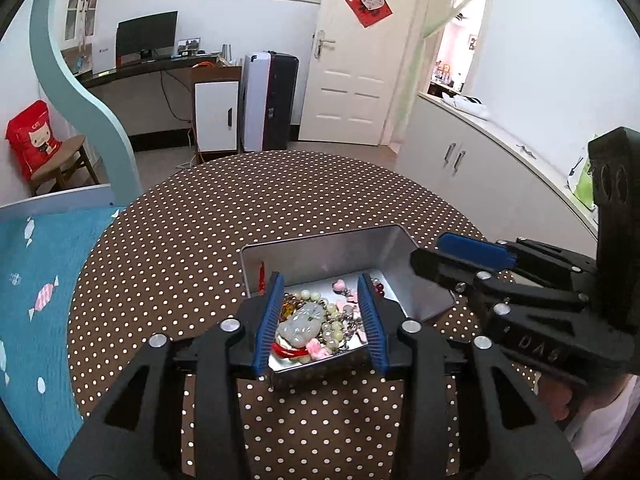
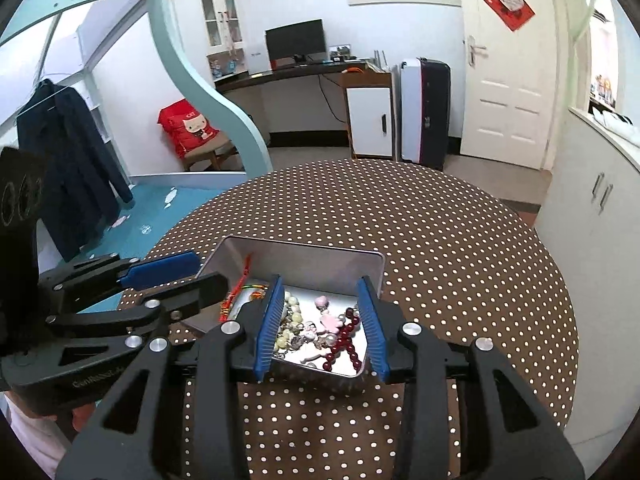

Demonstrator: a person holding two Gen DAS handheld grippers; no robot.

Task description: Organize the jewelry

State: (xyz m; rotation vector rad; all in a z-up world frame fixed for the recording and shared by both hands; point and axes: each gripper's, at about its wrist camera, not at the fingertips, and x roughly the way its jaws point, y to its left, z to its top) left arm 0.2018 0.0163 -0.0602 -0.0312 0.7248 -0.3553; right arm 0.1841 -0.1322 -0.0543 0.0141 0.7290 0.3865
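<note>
A silver metal tin (image 1: 320,256) lies open on the brown polka-dot table (image 1: 240,220). Inside it is a heap of jewelry: a pale jade pendant (image 1: 300,326), cream beads (image 1: 335,334), a pink heart (image 1: 339,284) and a dark red bead bracelet (image 2: 344,344). A red cord (image 2: 240,284) hangs over the tin's left wall (image 2: 304,264). My left gripper (image 1: 321,278) hovers open over the tin's near end, nothing pressed between its blue pads. My right gripper (image 2: 320,280) is open above the same tin, also holding nothing. Each gripper shows beside the other: the right gripper (image 1: 430,250), the left gripper (image 2: 208,270).
A bed with a blue cover (image 1: 36,280) borders the table on the left. White cabinets (image 1: 480,160) run along the right. A stool with a red bag (image 2: 188,128) stands beyond the bed frame. The far half of the table (image 2: 400,208) carries nothing but its cloth.
</note>
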